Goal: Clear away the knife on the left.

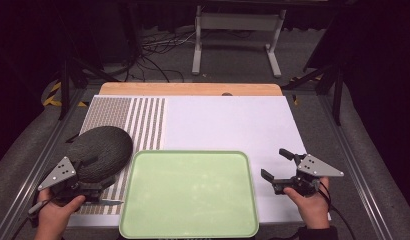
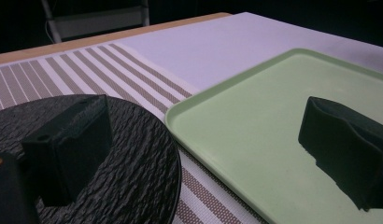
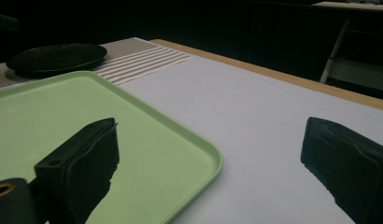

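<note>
The dark grey, round, rough-textured plate point(image 1: 99, 151), its surface ridged like bark or slate, lies flat on the brown-and-white striped woven placemat point(image 1: 143, 122) at the left of the table, just beside the left edge of the pale green rectangular plastic tray point(image 1: 189, 194) and seemingly not touching it. By its look it is a stiff, fairly weighty piece, probably stoneware or stone-like, so likely breakable if dropped; the coarse surface should give the pads good purchase, and the thin raised rim on the near side is the sensible place to pinch it. Being round, it has no long axis and points nowhere in particular; its face is up and it sits level. The left gripper point(image 1: 90, 172) hovers over the plate's near edge with its jaws spread wide, one jaw above the plate and the other over the tray in the left gripper view, pressing on nothing. The right gripper point(image 1: 279, 164) is well apart, over the white table cover point(image 1: 228, 122) beside the tray's right edge, jaws likewise wide and empty.
</note>
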The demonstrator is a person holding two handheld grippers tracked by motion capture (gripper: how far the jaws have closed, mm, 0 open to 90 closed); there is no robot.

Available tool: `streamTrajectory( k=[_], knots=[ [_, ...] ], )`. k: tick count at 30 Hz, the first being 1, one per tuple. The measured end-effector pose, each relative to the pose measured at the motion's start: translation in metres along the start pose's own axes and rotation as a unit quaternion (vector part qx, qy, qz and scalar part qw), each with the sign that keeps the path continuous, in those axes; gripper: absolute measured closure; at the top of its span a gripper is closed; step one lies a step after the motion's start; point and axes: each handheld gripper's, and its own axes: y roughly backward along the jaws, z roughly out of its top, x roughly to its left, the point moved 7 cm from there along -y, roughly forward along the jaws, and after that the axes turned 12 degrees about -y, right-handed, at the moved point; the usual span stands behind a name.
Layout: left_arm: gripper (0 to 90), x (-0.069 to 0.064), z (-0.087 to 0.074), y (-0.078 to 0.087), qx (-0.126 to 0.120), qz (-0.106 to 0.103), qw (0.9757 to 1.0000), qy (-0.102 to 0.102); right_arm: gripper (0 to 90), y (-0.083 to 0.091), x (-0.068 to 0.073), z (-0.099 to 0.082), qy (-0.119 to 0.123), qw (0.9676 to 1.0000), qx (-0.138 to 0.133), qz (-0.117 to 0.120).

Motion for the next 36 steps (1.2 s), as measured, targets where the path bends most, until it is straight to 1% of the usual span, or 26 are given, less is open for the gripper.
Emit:
streamTrajectory(
  k=[1, 2, 3, 4, 7, 9, 12, 15, 18, 19, 20, 21, 22, 23, 25, 26, 27, 28, 29, 30, 32, 33, 34, 36],
  knots=[
    [5.6, -0.002, 0.001, 0.002, -0.002, -0.006, 1.0000, 0.000, 5.3, 0.000, 0.000, 0.000, -0.001, 1.0000, 0.001, 0.000],
    [6.6, -0.002, 0.001, 0.002, -0.002, -0.006, 1.0000, 0.000, 5.3, 0.000, 0.000, 0.000, -0.001, 1.0000, 0.001, 0.000],
    [6.6, -0.002, 0.001, 0.002, -0.005, -0.004, 1.0000, -0.006, 5.3, 0.000, 0.000, -0.001, -0.001, 1.0000, 0.000, -0.001],
    [6.4, -0.002, 0.001, 0.002, -0.005, -0.004, 0.9999, -0.008, 5.2, -0.001, 0.000, -0.001, -0.003, 1.0000, 0.001, 0.000],
    [6.3, -0.002, 0.002, 0.003, -0.008, -0.006, 0.9999, -0.006, 5.2, -0.002, 0.000, -0.002, -0.004, 1.0000, 0.003, 0.002],
    [6.3, -0.002, 0.004, 0.003, -0.009, -0.014, 0.9999, -0.004, 5.3, -0.003, 0.000, -0.002, -0.004, 1.0000, 0.004, 0.002],
    [6.8, -0.002, 0.005, 0.003, -0.009, -0.016, 0.9998, -0.006, 5.3, -0.002, -0.001, -0.003, -0.007, 1.0000, 0.003, 0.000],
    [7.3, 0.000, 0.007, 0.003, -0.010, -0.017, 0.9998, -0.001, 5.0, -0.002, -0.003, -0.004, -0.013, 0.9999, 0.005, -0.003],
    [7.4, 0.002, 0.007, 0.002, -0.006, -0.014, 0.9999, 0.003, 5.1, 0.000, -0.004, -0.002, -0.014, 0.9999, -0.001, -0.005],
    [7.4, 0.002, 0.006, 0.001, 0.000, -0.012, 0.9999, 0.000, 5.1, 0.000, -0.006, -0.002, -0.017, 0.9998, -0.001, -0.005],
    [7.5, 0.002, 0.004, 0.000, 0.012, -0.009, 0.9998, -0.011, 5.1, -0.001, -0.007, -0.003, -0.019, 0.9998, 0.000, -0.006],
    [7.6, 0.002, 0.004, 0.000, 0.012, -0.009, 0.9998, -0.011, 5.1, -0.001, -0.007, -0.003, -0.019, 0.9998, 0.000, -0.006],
    [7.6, 0.001, 0.004, 0.000, 0.022, -0.011, 0.9994, -0.023, 5.0, -0.002, -0.007, -0.005, -0.021, 0.9997, 0.005, -0.005],
    [7.7, -0.001, 0.005, -0.001, 0.029, -0.016, 0.9989, -0.035, 5.0, -0.004, -0.008, -0.006, -0.021, 0.9997, 0.007, -0.004],
    [8.7, -0.004, 0.008, 0.000, 0.032, -0.025, 0.9981, -0.047, 5.0, -0.006, -0.008, -0.007, -0.020, 0.9997, 0.011, -0.006],
    [9.1, -0.004, 0.011, 0.002, 0.033, -0.039, 0.9975, -0.049, 5.1, -0.006, -0.008, -0.007, -0.021, 0.9997, 0.011, -0.005],
    [9.7, -0.004, 0.012, 0.002, 0.036, -0.042, 0.9973, -0.049, 5.0, -0.007, -0.008, -0.007, -0.022, 0.9997, 0.011, -0.005],
    [9.9, -0.004, 0.013, 0.003, 0.042, -0.048, 0.9965, -0.054, 5.1, -0.007, -0.008, -0.007, -0.021, 0.9997, 0.011, -0.004],
    [9.7, -0.004, 0.013, 0.003, 0.042, -0.048, 0.9965, -0.054, 5.1, -0.007, -0.008, -0.007, -0.021, 0.9997, 0.011, -0.004],
    [9.7, -0.004, 0.014, 0.004, 0.055, -0.060, 0.9949, -0.060, 5.1, -0.008, -0.008, -0.008, -0.022, 0.9997, 0.013, -0.005],
    [9.8, -0.004, 0.015, 0.005, 0.073, -0.075, 0.9923, -0.065, 5.2, -0.009, -0.007, -0.009, -0.021, 0.9996, 0.016, -0.005],
    [10.1, -0.004, 0.015, 0.006, 0.082, -0.077, 0.9912, -0.071, 5.2, -0.009, -0.007, -0.009, -0.020, 0.9996, 0.017, -0.005],
    [10.3, -0.003, 0.015, 0.006, 0.093, -0.076, 0.9894, -0.081, 5.2, -0.009, -0.007, -0.010, -0.021, 0.9996, 0.017, -0.005],
    [10.4, -0.002, 0.015, 0.007, 0.120, -0.076, 0.9846, -0.102, 5.4, -0.009, -0.007, -0.010, -0.022, 0.9996, 0.018, -0.003]
  ],
)
